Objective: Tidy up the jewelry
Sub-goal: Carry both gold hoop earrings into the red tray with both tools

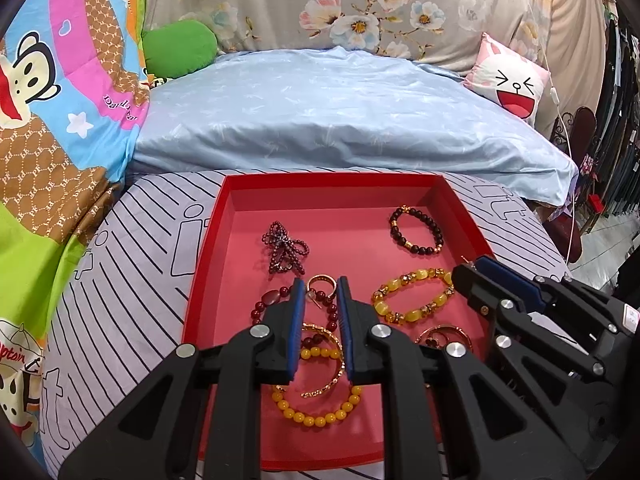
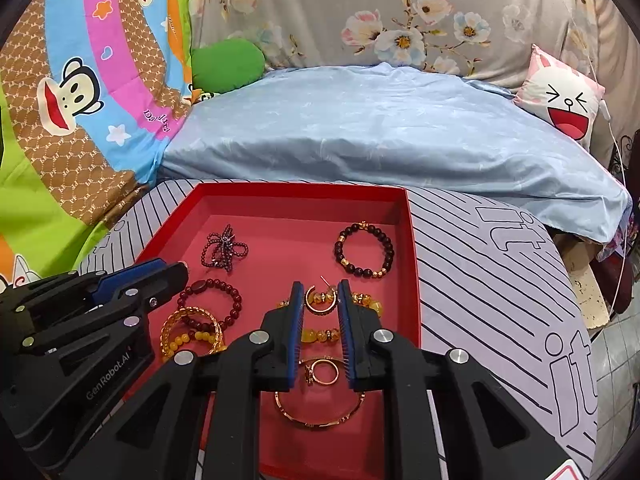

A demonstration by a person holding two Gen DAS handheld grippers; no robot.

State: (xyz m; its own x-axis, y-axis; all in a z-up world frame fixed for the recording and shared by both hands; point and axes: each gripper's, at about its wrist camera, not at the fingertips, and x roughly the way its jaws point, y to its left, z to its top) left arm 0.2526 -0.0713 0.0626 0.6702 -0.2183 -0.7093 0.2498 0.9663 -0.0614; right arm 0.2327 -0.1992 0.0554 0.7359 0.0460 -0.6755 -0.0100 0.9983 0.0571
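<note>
A red tray (image 1: 208,248) (image 2: 412,248) holds several pieces of jewelry. My left gripper (image 1: 320,286) is open above a gold hoop earring (image 1: 322,280) and a dark red bead bracelet (image 1: 267,300). Below lie a gold bangle (image 1: 332,368) and a yellow bead bracelet (image 1: 316,416). My right gripper (image 2: 320,290) is open around a gold hoop earring (image 2: 320,300), over an amber bracelet (image 2: 320,334). A gold ring (image 2: 322,372) and bangle (image 2: 320,416) lie nearer. A dark bead bracelet (image 2: 364,250) and a purple beaded strand (image 2: 224,250) lie farther back.
The tray sits on a striped grey cloth (image 1: 132,264) (image 2: 500,280). Behind it lie a light blue quilt (image 1: 340,116), a cartoon quilt (image 1: 60,120) at left, a green cushion (image 1: 180,46) and a rabbit-face pillow (image 1: 512,84) at right.
</note>
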